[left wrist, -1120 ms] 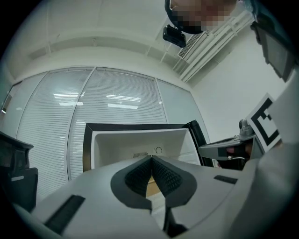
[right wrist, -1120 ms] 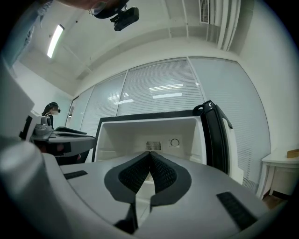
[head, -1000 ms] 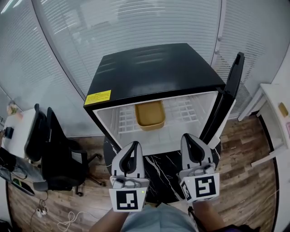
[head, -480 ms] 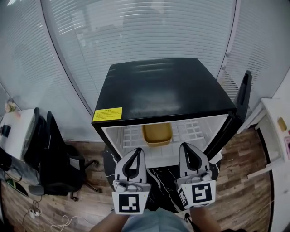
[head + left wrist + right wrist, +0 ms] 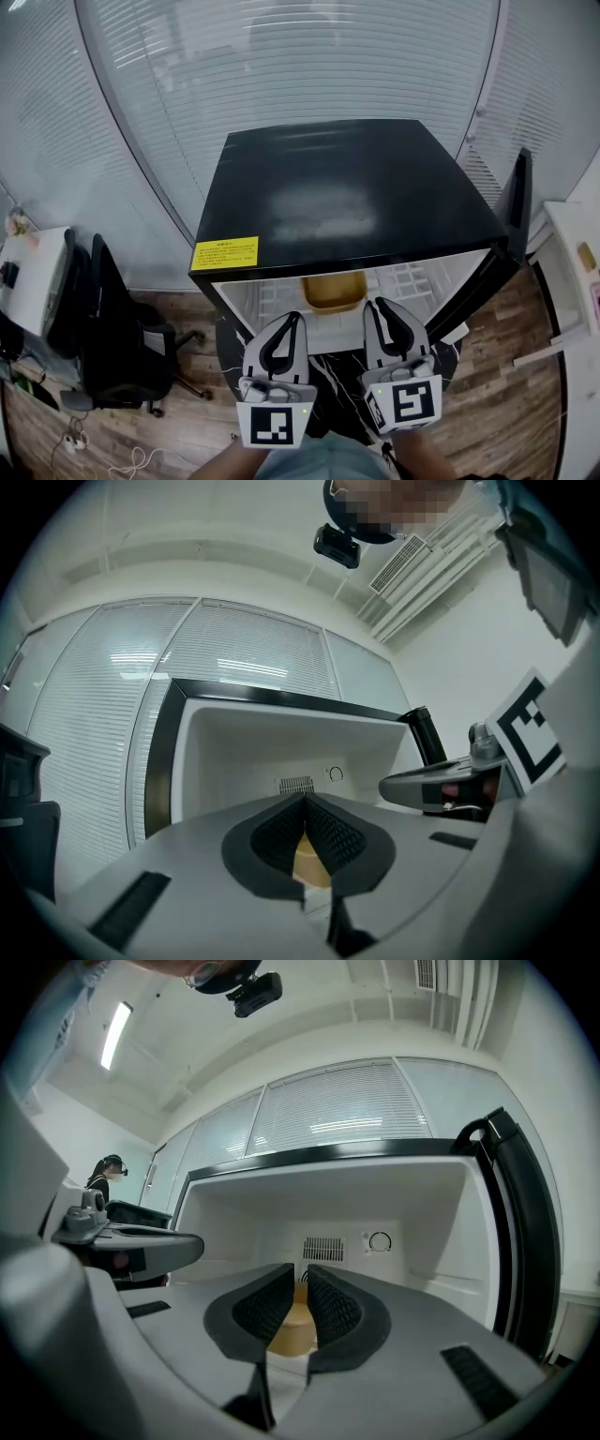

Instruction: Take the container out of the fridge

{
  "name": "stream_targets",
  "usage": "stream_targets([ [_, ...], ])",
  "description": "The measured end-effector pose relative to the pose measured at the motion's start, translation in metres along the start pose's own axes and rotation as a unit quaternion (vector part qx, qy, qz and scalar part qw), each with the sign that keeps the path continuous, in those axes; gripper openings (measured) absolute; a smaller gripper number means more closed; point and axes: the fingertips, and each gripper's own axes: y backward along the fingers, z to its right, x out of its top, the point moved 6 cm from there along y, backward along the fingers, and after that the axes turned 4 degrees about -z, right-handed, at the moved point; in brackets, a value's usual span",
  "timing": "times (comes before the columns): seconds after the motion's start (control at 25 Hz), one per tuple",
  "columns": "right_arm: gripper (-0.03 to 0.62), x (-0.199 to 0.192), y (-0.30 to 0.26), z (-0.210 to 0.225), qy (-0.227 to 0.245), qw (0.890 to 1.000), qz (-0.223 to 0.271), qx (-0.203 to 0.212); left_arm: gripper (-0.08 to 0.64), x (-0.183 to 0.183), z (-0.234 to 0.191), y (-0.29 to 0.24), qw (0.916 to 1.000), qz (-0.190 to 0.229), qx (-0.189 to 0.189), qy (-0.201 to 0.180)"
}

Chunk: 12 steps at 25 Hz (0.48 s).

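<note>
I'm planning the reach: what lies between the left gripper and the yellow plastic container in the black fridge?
Nothing but bare white fridge shelf, as the head view shows, between the left gripper and the yellow plastic container.

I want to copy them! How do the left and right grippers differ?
The left gripper has jaws touching at the tips; the right gripper has jaws that have just been opening, nothing between them. The right gripper is nearer the fridge door than the left gripper. Both point at the container.
</note>
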Motion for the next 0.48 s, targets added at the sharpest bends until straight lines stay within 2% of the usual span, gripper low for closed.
stream_targets([
  [0.48, 0.084, -0.014, -0.036, 0.02, -0.018, 0.999, -0.028, 0.0, 0.014, -0.018, -0.004, -0.021, 0.9996, -0.029, 0.004, -0.002],
])
